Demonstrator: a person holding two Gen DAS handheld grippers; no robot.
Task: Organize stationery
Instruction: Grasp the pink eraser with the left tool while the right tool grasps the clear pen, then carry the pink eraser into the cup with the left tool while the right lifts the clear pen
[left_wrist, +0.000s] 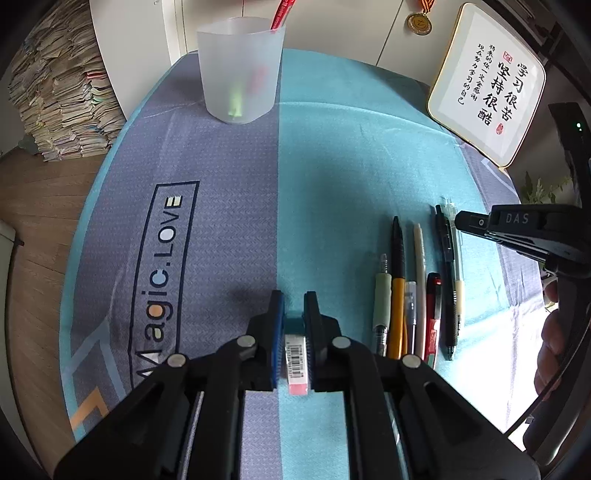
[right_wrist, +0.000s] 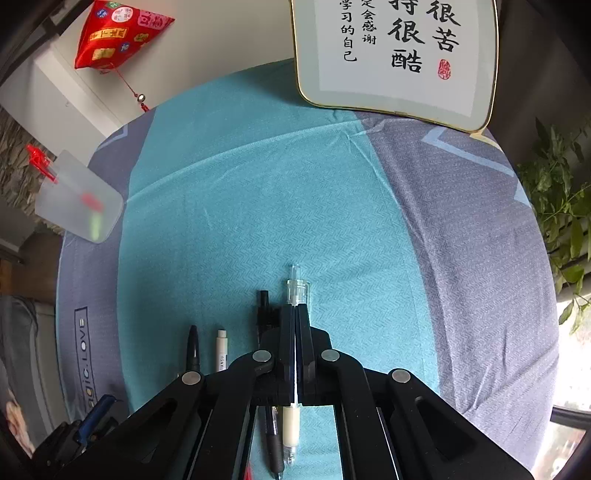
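Right gripper (right_wrist: 296, 317) is pressed together on the clear pen (right_wrist: 294, 291), the last pen on the right of the row. Jaws clamp the thin barrel about mid-length; clicker end sticks out ahead of the tips, cream grip section (right_wrist: 290, 421) shows behind them. Pen's long axis runs straight along the fingers, so it lies in line with the gripper, not across it. Can't tell if it's lifted off the cloth yet. Black pen (right_wrist: 263, 306) lies just beside it on the left, parallel.

Left gripper (left_wrist: 294, 306) pinches a small eraser (left_wrist: 295, 363) with a barcode sleeve, pink end toward the camera, long axis also in line with the fingers.

Frosted cup (left_wrist: 241, 70) stands upright at the far edge of the table, straight ahead of the left gripper, far off to the left of the right one. A red pen and something green are already in it. Left hand is nearer the cup, judging by both views.

Remaining pens (left_wrist: 399, 288) lie in a parallel row between the two grippers. For the cup, the clear pen would probably need tipping upright first.
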